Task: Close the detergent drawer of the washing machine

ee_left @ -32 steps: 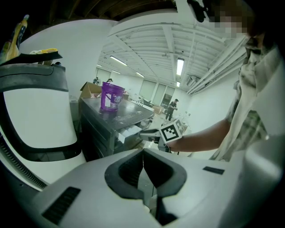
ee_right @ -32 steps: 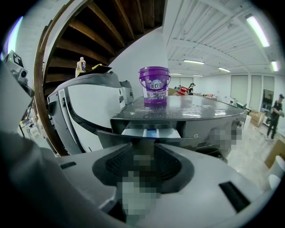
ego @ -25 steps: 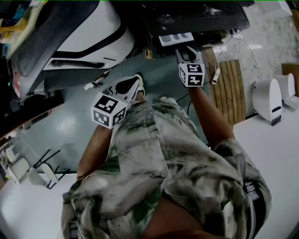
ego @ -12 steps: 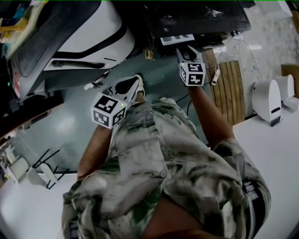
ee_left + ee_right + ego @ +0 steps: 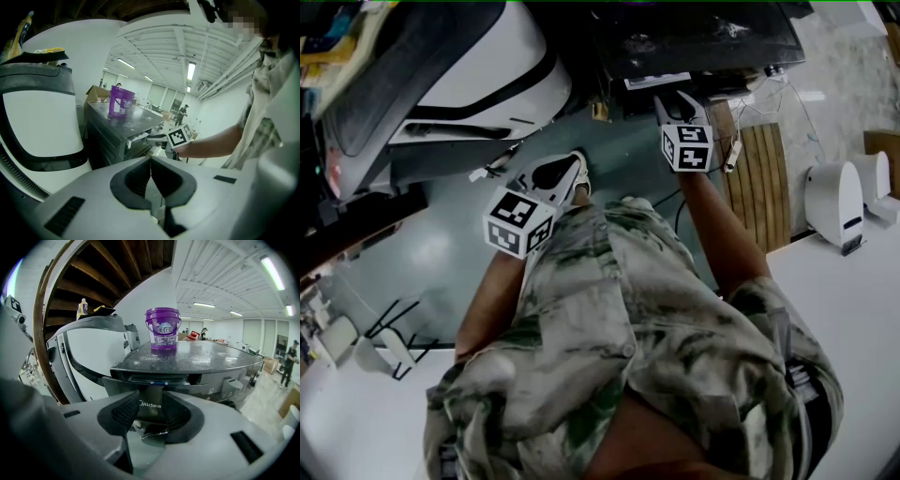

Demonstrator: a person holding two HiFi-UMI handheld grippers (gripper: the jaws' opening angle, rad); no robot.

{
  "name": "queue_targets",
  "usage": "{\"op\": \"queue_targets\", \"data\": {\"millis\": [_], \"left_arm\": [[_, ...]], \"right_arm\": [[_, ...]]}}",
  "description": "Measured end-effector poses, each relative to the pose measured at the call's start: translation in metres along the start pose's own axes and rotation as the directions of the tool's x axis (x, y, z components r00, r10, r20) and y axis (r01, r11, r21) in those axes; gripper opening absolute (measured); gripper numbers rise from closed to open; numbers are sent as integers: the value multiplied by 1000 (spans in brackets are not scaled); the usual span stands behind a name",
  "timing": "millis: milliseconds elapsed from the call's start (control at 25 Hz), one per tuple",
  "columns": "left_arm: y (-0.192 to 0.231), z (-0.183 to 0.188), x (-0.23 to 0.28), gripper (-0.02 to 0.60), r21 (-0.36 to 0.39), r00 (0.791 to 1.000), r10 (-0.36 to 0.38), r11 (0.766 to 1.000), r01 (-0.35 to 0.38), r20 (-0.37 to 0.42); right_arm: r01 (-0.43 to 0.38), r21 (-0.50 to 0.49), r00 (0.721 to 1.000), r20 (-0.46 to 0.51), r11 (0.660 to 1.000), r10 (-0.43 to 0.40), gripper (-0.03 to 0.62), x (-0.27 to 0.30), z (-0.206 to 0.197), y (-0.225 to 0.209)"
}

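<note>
The washing machine (image 5: 694, 37) occupies the top centre of the head view, and the detergent drawer (image 5: 656, 81) sits at its front edge just left of centre, with only a thin pale strip projecting, so closing appears nearly complete. The right gripper (image 5: 677, 105) is presented directly below that strip with its jaws spread wide. In the right gripper view the branded drawer front fills the gap between the dark pads (image 5: 123, 414) and nothing is clamped. Whether the tips actually bear on the panel cannot be confirmed. This head-on alignment suits a straight push along the drawer's travel. The left gripper (image 5: 151, 164) is held back at centre left of the head view, jaws together and empty, apparently parked clear of the working side. A purple bucket (image 5: 162, 331) stands on the machine top, well behind the drawer edge, and does not obstruct the push. Room is limited laterally: a white rounded appliance (image 5: 478, 75) lies at upper left, while loose cables (image 5: 736, 141) and a slatted wooden board (image 5: 761, 178) lie to the right of the working arm.
</note>
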State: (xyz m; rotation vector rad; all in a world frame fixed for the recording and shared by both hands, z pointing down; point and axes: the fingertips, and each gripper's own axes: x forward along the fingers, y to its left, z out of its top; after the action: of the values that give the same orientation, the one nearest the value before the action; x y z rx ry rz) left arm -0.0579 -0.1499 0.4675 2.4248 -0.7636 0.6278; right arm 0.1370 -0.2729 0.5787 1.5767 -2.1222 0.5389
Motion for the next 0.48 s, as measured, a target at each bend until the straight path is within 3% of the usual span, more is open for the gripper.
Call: {"op": "queue_targets", "data": {"millis": [480], "left_arm": [[10, 3, 2, 25, -4, 1000, 6, 1000, -6, -7]], "right_arm": [[2, -2, 1000, 0, 1000, -2, 167, 10, 7, -2]]}}
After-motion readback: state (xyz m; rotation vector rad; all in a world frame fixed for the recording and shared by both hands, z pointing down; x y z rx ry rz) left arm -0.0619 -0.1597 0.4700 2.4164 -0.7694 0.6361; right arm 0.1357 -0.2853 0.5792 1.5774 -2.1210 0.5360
